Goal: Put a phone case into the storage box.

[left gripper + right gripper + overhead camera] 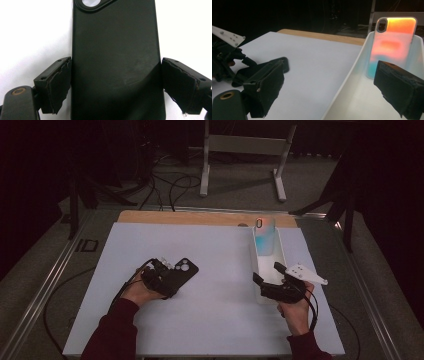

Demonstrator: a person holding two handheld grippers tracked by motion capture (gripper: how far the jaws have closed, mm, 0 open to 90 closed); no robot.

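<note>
A black phone case (181,270) with a round camera cut-out hangs just over the white table top (215,290), on the left. My left gripper (168,281) is shut on its near end. In the left gripper view both pads (60,82) press the long edges of the black phone case (115,62). To the right, my right gripper (266,271) stands open at the near end of a narrow white tray (253,255), one jaw on each side of the tray's left wall (347,80). An orange-to-blue phone case (264,237) (395,42) leans upright at the tray's far end.
A wooden strip (200,217) runs along the table's far edge. Beyond it, cables (170,185) lie on the floor and a metal frame (240,150) stands there. Dark stands (345,195) flank the table's far corners.
</note>
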